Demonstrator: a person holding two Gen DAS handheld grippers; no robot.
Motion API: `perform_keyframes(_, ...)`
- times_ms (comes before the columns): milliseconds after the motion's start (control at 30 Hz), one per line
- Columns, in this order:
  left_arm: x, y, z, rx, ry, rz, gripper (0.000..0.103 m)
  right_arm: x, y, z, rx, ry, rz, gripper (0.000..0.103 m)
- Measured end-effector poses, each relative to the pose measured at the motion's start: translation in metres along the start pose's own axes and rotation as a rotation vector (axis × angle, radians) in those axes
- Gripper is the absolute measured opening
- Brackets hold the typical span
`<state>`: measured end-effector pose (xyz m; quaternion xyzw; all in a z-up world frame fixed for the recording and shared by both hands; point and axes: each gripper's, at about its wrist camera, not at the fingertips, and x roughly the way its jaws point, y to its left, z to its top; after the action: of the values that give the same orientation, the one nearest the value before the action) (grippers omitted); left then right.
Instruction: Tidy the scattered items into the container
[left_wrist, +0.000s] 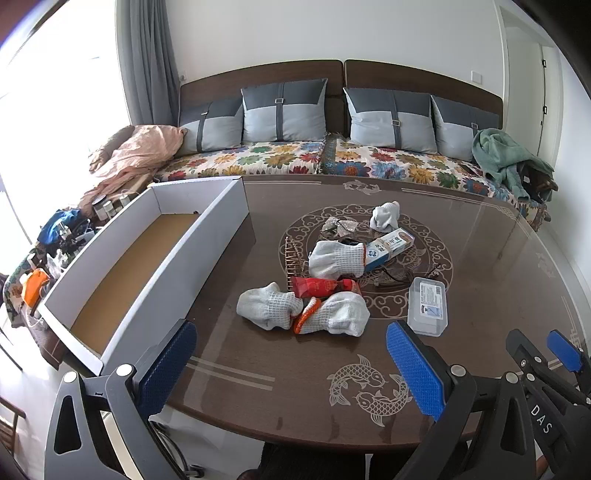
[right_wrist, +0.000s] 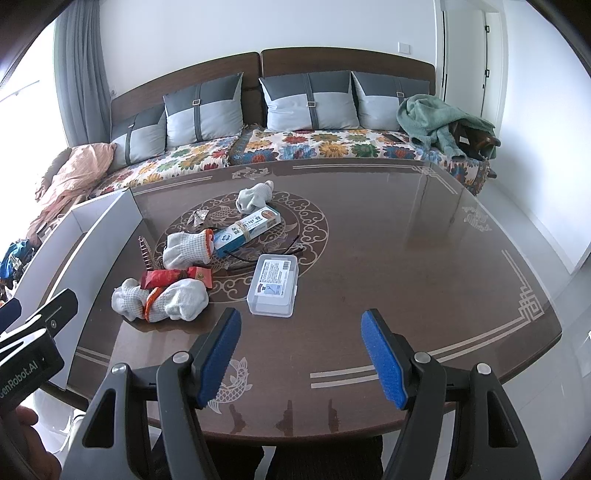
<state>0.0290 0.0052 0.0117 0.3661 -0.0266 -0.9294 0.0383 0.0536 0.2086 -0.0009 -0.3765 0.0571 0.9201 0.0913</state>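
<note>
An empty white cardboard box (left_wrist: 192, 251) with a brown floor stands at the table's left side, also seen as the box (right_wrist: 99, 236). In the middle lies a pile: white knit gloves (left_wrist: 303, 308) (right_wrist: 162, 299), a red snack packet (left_wrist: 321, 286) (right_wrist: 173, 277), another glove (left_wrist: 334, 258), a blue-white carton (left_wrist: 388, 249) (right_wrist: 247, 227), a white sock (left_wrist: 386, 216) (right_wrist: 255, 195), a clear plastic case (left_wrist: 427, 305) (right_wrist: 274, 285) and dark-framed glasses (right_wrist: 258, 254). My left gripper (left_wrist: 291, 369) hovers open over the near edge. My right gripper (right_wrist: 301, 358) is open too, just short of the case.
The brown patterned table (right_wrist: 406, 258) has bare surface on its right half. Behind it runs a sofa (left_wrist: 332, 158) with cushions, a pink cloth and a green towel (right_wrist: 436, 118). Clutter sits on the floor at the left (left_wrist: 62, 236).
</note>
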Motion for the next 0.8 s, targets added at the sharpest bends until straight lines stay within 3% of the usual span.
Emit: perform_keyframes(800,-0.014,0.005,-0.002,-0.014,-0.033,0.002,0.103,-0.013,0.004,-0.003,-0.012,-0.029,0.002,0.069)
